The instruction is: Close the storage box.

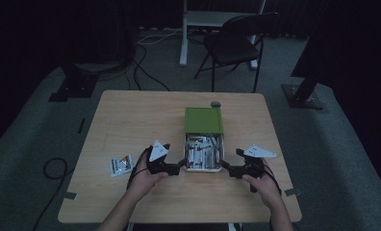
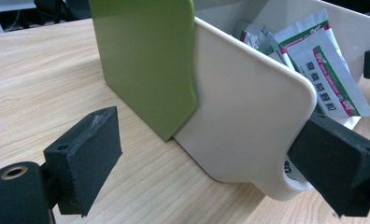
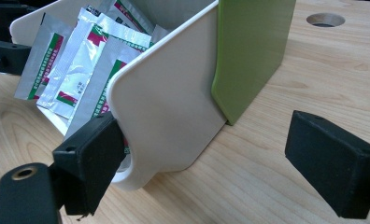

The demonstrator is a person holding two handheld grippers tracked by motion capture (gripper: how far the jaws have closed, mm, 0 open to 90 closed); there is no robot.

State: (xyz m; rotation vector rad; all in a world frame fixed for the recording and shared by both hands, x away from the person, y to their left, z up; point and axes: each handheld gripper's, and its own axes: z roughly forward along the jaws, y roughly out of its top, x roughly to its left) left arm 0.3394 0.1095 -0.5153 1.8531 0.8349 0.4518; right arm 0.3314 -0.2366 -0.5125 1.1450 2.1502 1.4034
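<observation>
High view: left gripper (image 1: 182,162) and right gripper (image 1: 224,166) flank the cream plastic drawer (image 1: 203,168) of foil sachets (image 1: 201,150), pulled from its green sleeve (image 1: 203,120).

Gripper views: both gape, each straddling a front corner, gripping nothing. Next probably close, then slide.

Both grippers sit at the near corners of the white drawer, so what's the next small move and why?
Probably close both sets of fingers. The left gripper and right gripper stand open, each with one finger at the white drawer front corner, so neither grips it yet. The drawer is pulled out of the green box.
</observation>
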